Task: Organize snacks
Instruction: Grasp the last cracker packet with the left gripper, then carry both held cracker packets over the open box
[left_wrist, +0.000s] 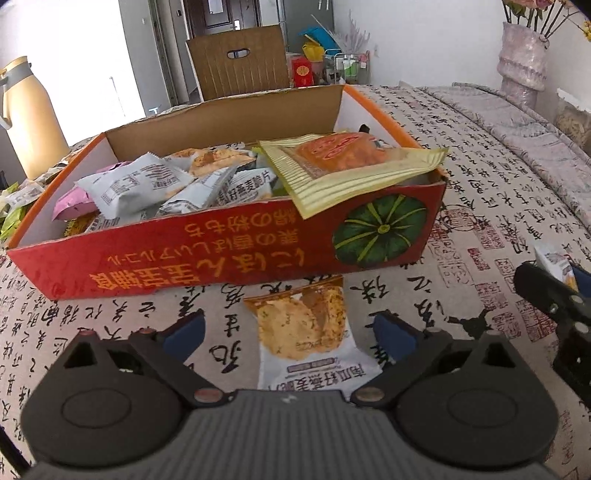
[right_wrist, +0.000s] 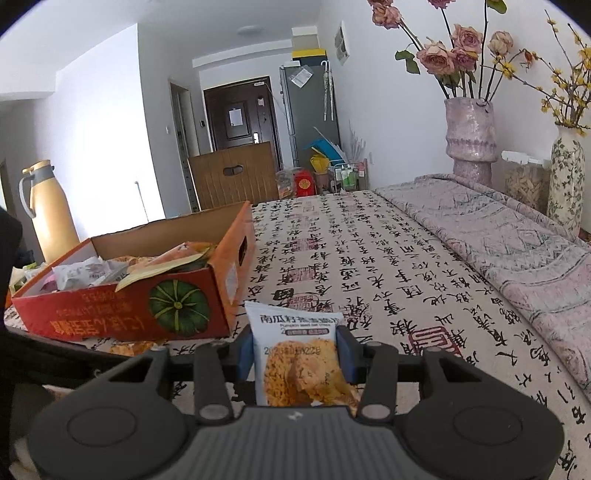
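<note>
While the left gripper (left_wrist: 290, 330) hangs wide open over a snack packet (left_wrist: 303, 328) lying flat on the tablecloth (left_wrist: 480, 192), the right gripper (right_wrist: 295, 354) pinches a second packet (right_wrist: 295, 354) upright between its blue pads (right_wrist: 243, 354). Just beyond the flat packet stands the red box (left_wrist: 221, 251), full of wrapped snacks, with a yellow pouch (left_wrist: 351, 162) draped over its near right corner. The held packet sits off the box's right end

held snack packet (right_wrist: 295, 354) reads 南瓜籽, "Pumpkin seed"
</note>
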